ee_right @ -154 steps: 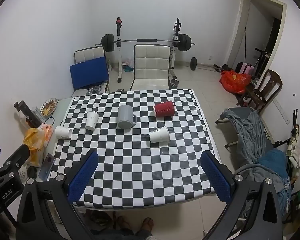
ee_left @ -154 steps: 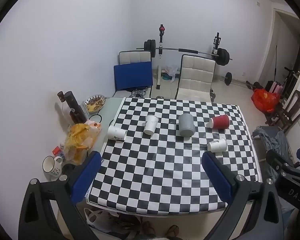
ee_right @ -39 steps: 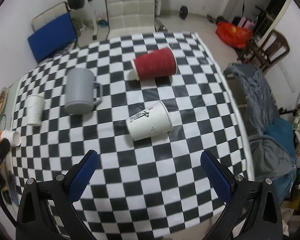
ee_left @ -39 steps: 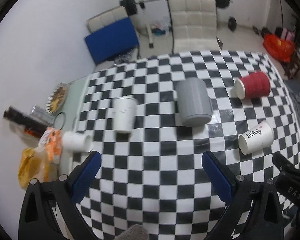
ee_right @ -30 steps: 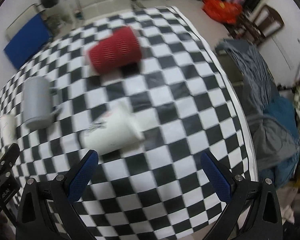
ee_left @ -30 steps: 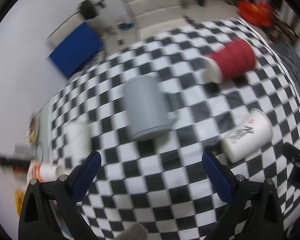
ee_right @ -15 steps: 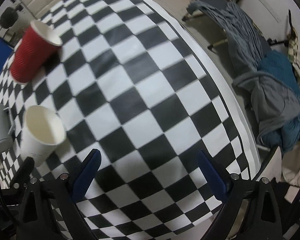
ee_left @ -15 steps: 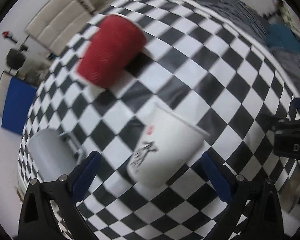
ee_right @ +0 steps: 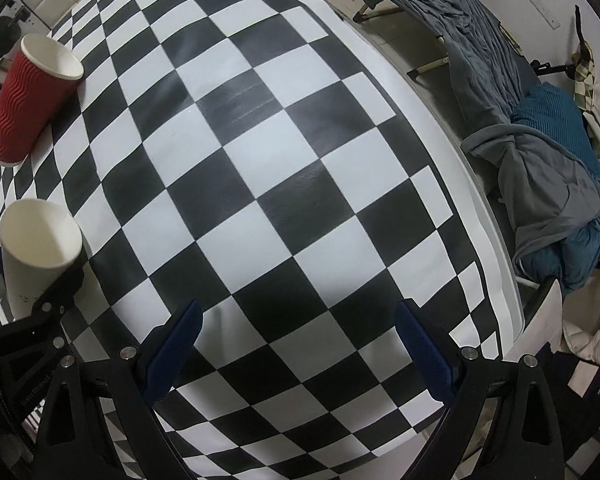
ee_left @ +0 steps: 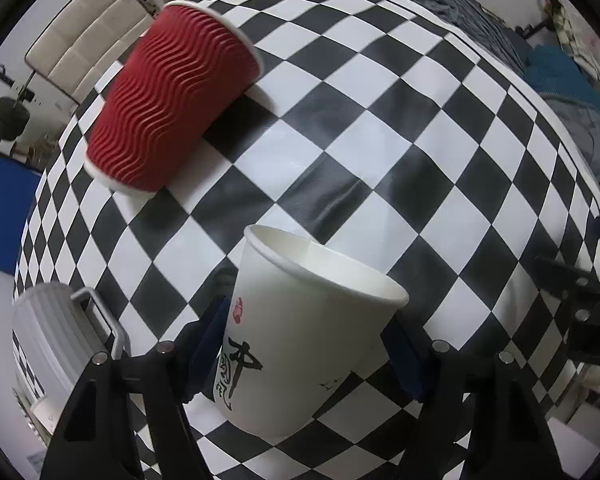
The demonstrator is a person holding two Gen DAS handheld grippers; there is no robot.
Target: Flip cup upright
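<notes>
Low in the frame's centre, the left gripper (ee_left: 308, 344) clasps the white paper cup (ee_left: 300, 332) mid-wall, likely light, thin and easily crushed, so a gentle squeeze suits; the right gripper (ee_right: 300, 344) hangs spread, empty.

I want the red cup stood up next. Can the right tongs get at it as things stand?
Probably yes. The right tongs are open over bare tablecloth, and nothing lies between them and the red cup on its side far to their left. It would take a long sideways move.
</notes>
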